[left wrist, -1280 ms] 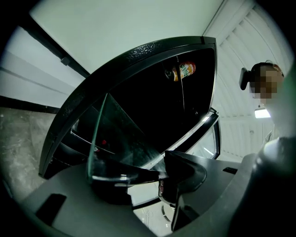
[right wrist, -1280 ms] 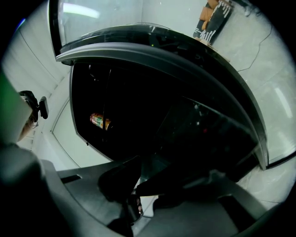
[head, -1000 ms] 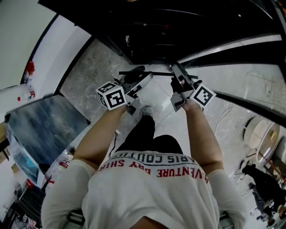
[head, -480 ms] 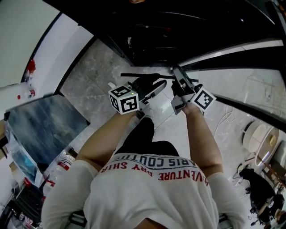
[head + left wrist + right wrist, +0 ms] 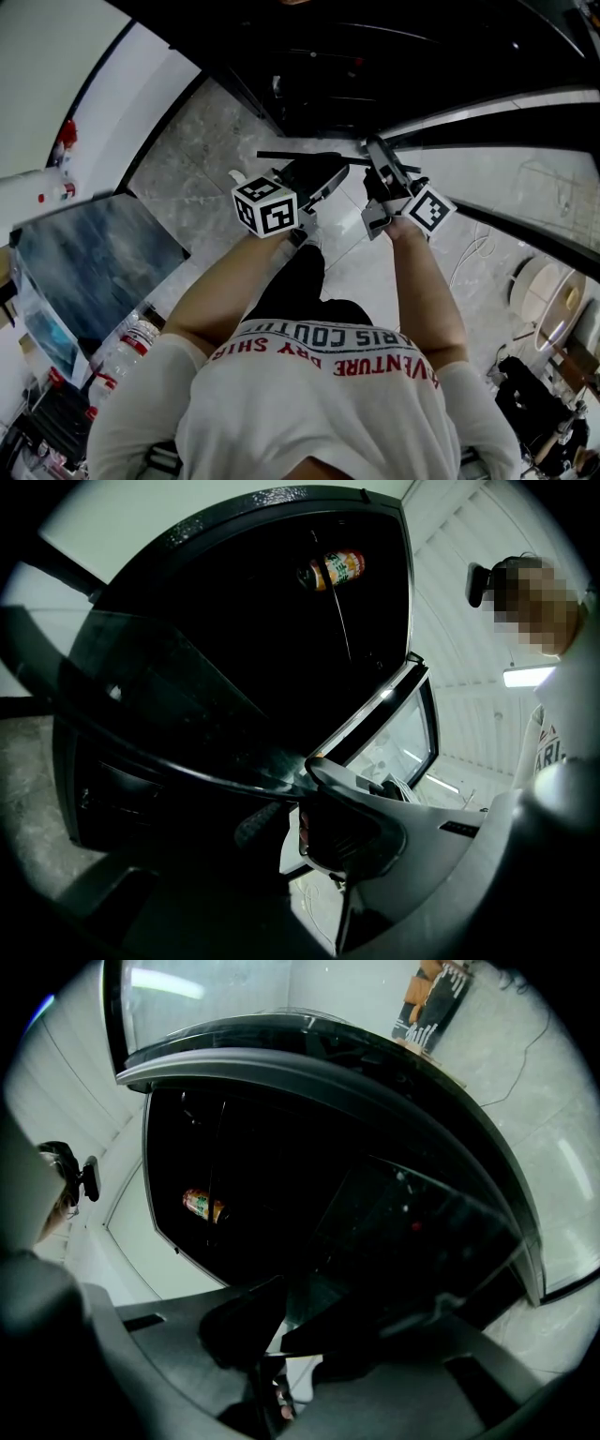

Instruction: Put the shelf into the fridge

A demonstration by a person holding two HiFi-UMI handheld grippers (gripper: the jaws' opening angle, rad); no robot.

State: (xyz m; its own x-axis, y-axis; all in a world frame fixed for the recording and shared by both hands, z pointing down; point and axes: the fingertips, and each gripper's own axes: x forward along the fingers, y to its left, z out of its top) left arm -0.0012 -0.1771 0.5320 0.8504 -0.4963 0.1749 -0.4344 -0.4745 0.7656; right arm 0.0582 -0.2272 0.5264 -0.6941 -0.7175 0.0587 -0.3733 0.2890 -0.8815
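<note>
Head view: left gripper (image 5: 323,180) closing around the shelf (image 5: 300,156).

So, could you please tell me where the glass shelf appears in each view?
Head view: glass shelf at centre, just below the fridge opening.
Left gripper view: left of centre, a dark tilted pane.
Right gripper view: right of centre, a dark pane.
Shared landmark: the fridge with its black interior; the orange-labelled can inside shows in both gripper views.

Black fridge (image 5: 375,66), grey-marbled floor (image 5: 187,164), smoky glass shelf (image 5: 178,710)
</note>
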